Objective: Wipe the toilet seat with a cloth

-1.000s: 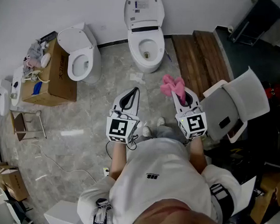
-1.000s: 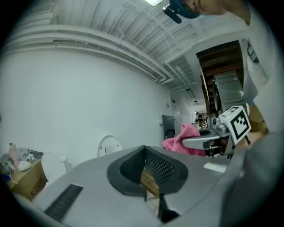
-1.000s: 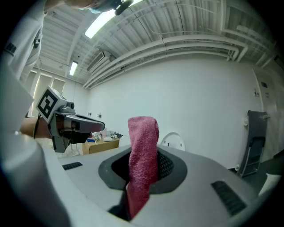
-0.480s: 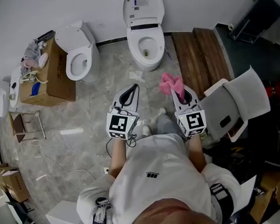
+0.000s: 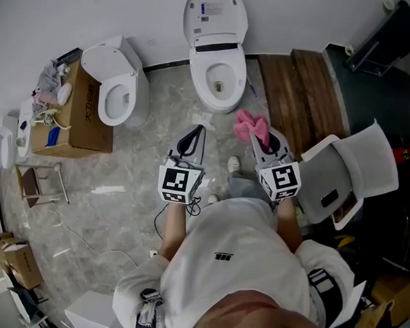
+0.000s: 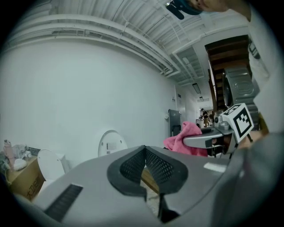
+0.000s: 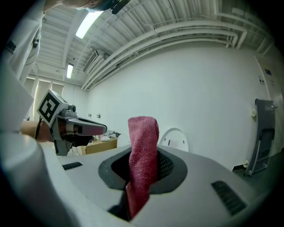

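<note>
A white toilet (image 5: 218,77) with its lid raised stands against the far wall, its seat (image 5: 204,82) down around the open bowl. My right gripper (image 5: 260,132) is shut on a pink cloth (image 5: 251,124) that bunches out past its jaws, well short of the toilet. In the right gripper view the cloth (image 7: 143,155) stands up between the closed jaws, with the toilet lid (image 7: 174,138) behind. My left gripper (image 5: 193,137) is shut and holds nothing; in its own view its jaws (image 6: 145,156) meet at the tips.
A second white toilet (image 5: 114,86) stands at the left beside a cardboard box (image 5: 77,112) of clutter. Wooden planks (image 5: 291,92) lie right of the main toilet. A grey-and-white chair (image 5: 348,171) stands close on my right. A cable (image 5: 84,239) trails over the marble floor.
The whole view has shifted slightly as the person stepped forward; the toilet sits a little nearer to both grippers. The right gripper still grips the cloth.
</note>
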### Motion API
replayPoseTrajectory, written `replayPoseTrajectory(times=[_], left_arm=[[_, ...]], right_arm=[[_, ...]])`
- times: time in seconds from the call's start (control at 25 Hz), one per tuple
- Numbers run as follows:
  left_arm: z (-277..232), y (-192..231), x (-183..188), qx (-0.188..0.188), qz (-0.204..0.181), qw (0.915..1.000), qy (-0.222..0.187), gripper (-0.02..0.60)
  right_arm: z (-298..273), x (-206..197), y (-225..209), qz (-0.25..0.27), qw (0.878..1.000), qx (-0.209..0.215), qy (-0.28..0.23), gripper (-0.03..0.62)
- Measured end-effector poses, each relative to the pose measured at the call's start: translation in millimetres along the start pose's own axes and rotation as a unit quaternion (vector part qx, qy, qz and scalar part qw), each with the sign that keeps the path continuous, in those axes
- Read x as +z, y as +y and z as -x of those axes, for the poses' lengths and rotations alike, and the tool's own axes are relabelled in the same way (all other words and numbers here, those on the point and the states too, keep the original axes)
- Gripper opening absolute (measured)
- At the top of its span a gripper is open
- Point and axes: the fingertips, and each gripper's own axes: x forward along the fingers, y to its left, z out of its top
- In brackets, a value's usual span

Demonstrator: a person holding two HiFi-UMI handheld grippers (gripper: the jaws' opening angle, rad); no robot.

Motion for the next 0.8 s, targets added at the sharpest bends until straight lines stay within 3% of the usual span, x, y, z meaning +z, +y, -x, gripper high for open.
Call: replayPoseTrajectory(times=[0.32, 0.8], left_arm=[[-95.0, 27.4, 14.1, 0.044, 0.000, 0.9990, 0.009, 0.011], [-158.7, 56.6, 25.0, 0.082, -0.003, 0.9964, 0.023, 0.011]], right_arm=[[-76.6, 3.1, -75.7, 0.002, 0.998, 0.056, -0.001, 0.051], [-134.4, 4.5, -140.6, -0.020, 0.996, 0.084, 0.000, 0.051]])
